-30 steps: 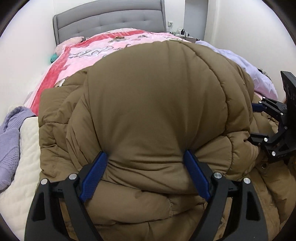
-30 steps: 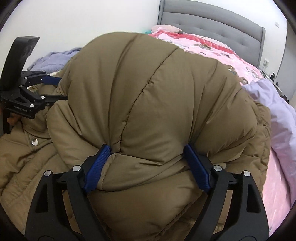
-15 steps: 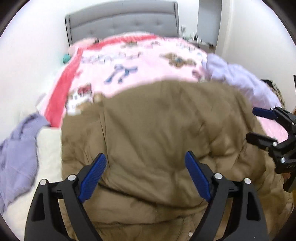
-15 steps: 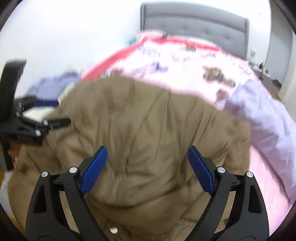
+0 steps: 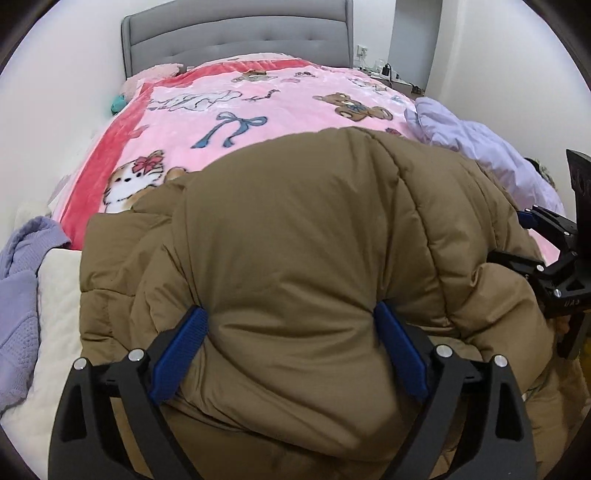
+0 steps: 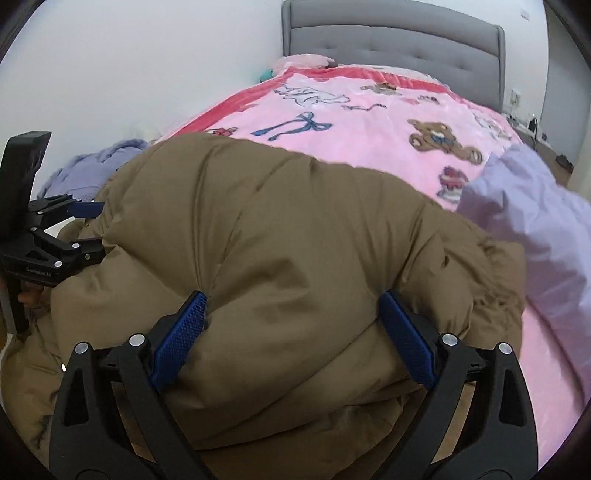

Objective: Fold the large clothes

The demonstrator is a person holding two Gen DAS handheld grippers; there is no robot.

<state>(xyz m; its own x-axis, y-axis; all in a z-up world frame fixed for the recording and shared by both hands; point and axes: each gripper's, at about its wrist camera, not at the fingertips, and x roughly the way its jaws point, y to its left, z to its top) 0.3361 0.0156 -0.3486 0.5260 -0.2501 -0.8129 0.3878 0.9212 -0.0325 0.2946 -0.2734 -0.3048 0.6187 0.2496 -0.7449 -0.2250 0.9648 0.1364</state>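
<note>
On the pink blanket, each gripper clamps a bulging fold of the brown puffer coat.

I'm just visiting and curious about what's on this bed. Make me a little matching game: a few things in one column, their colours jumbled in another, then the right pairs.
Things:
1. puffy coat
2. blanket with bears and bows
3. headboard
4. knitted garment at the left edge

Colours:
A. grey
B. lilac
C. olive brown
D. pink with a red border

Pairs: 1-C, 2-D, 3-A, 4-B
</note>
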